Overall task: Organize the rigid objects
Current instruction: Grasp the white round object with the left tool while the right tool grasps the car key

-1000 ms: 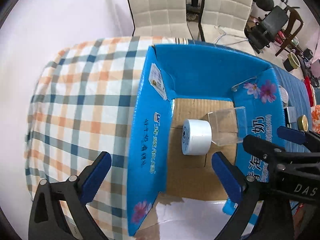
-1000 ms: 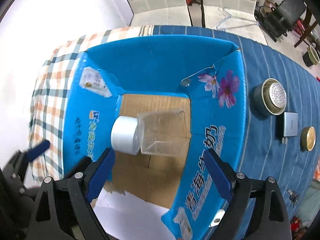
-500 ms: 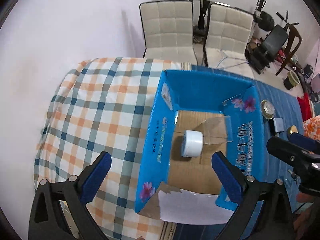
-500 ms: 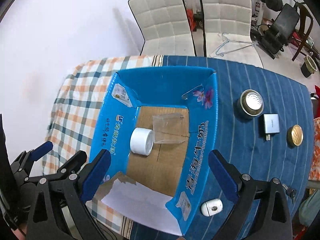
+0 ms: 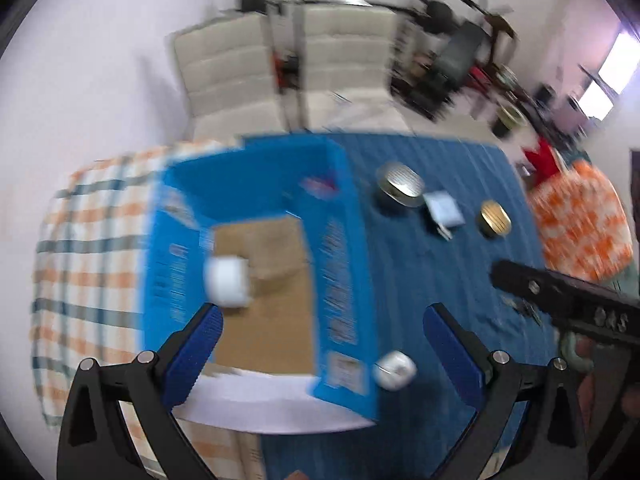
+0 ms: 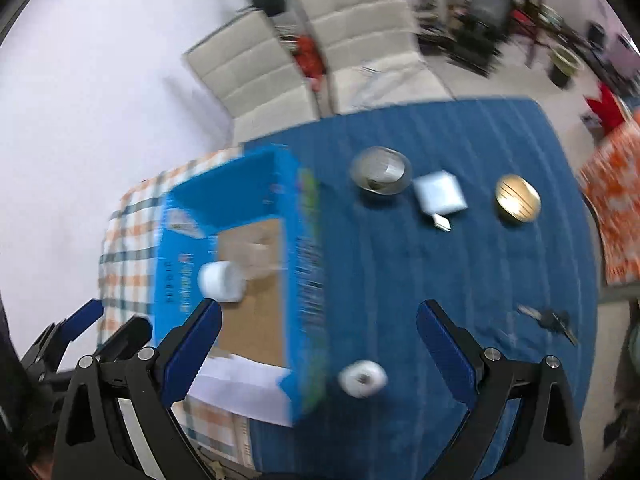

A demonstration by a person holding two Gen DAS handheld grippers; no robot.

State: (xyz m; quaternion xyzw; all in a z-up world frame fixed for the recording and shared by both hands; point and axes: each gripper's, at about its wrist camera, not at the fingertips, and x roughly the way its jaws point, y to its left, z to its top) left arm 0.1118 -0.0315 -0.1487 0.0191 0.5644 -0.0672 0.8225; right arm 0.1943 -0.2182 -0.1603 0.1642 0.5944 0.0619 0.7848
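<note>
blue tablecloth (image 6: 400, 280), blue box (image 6: 308, 260) on left holding white roll (image 6: 221, 281); left gripper (image 5: 322, 346) and right gripper (image 6: 318, 340) both wide open, empty.

Box (image 5: 340, 264): glossy blue print outside, matt brown cardboard floor. Tablecloth (image 6: 460, 280): ribbed blue cloth. Round tin (image 6: 517, 199) ahead: brushed gold metal.

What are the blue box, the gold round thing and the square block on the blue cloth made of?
Blue box: corrugated cardboard by the look, glossy blue print outside, raw brown floor inside.
Gold round thing: probably metal, brassy sheen.
Square block: pale, smooth, plastic or metal; blur leaves it open.
</note>
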